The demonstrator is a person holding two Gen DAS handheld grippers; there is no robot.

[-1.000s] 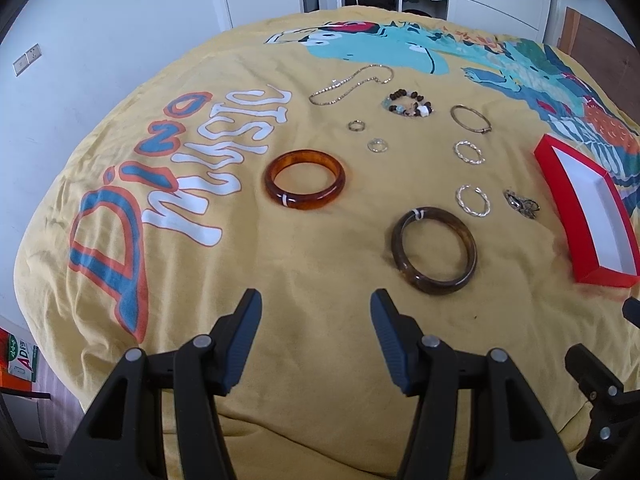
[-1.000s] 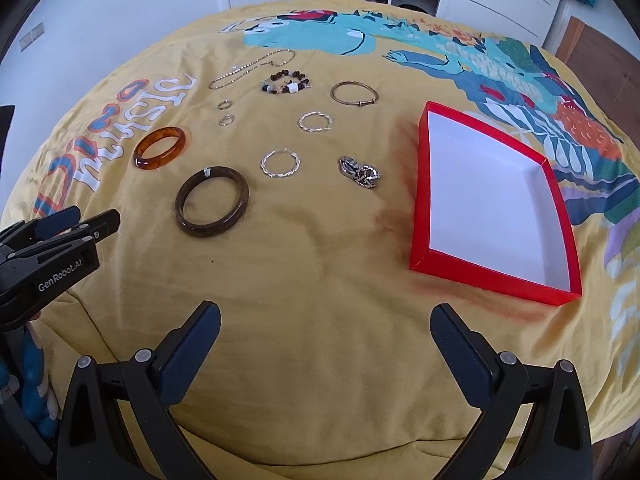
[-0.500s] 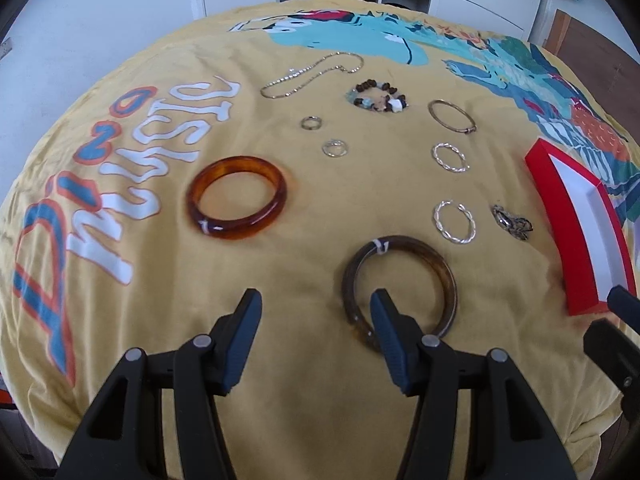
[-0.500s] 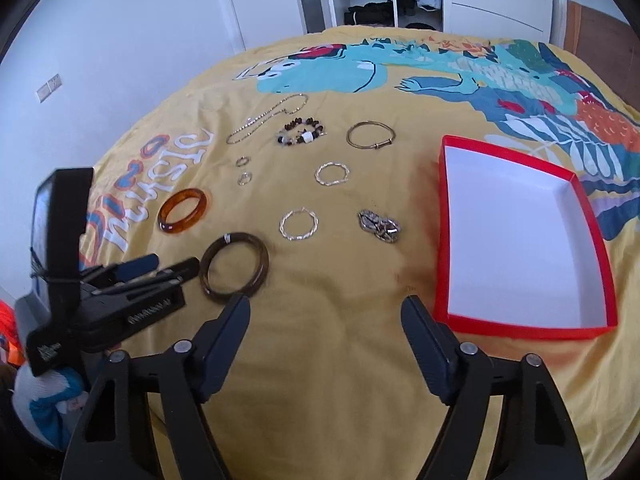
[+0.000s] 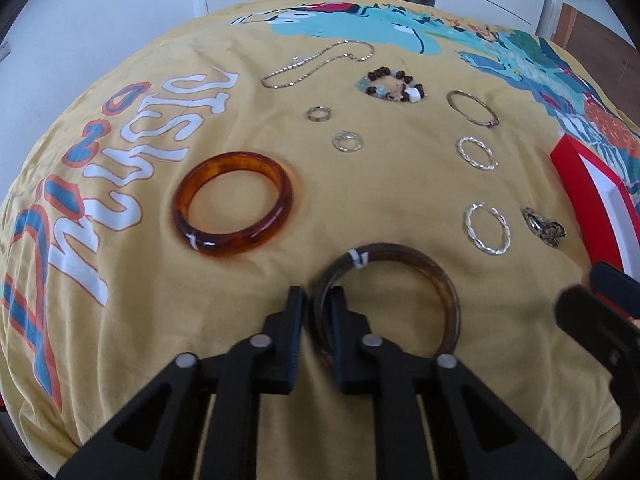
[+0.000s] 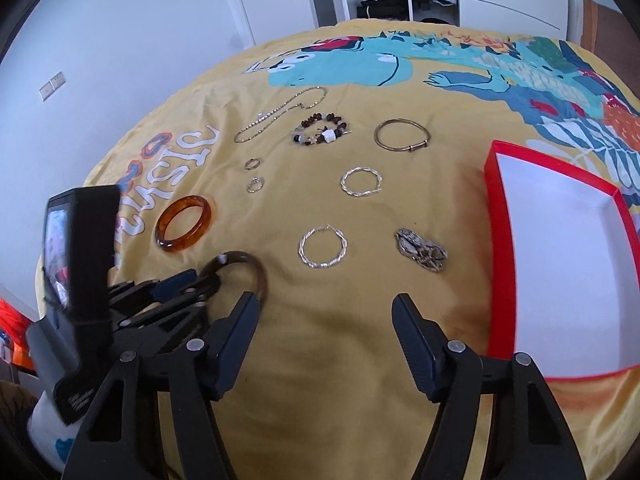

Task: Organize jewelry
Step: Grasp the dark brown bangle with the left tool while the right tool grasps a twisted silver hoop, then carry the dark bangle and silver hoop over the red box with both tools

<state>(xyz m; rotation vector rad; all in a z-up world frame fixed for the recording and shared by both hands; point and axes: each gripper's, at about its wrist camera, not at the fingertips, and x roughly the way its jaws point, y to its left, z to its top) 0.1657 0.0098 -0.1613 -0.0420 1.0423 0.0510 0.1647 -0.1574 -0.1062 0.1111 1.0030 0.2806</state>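
Left wrist view: yellow printed bedspread carries everything.
Box: red-rimmed white tray, right of dark brown bangle.
Bangle: near-left rim pinched by left gripper.
Right gripper: spread, empty, nearer tray.

Layout on the yellow printed bedspread. Near edge, left: dark brown bangle, its left rim between the closed fingers of the left gripper. Behind it to the left: amber resin bangle. Right of the dark bangle: twisted silver hoop, then crumpled silver chain piece. Right edge: red-rimmed white tray. Farther back: second twisted hoop, thin brass bangle, beaded bracelet, chain necklace, two small rings. The right gripper stands apart at the near edge.
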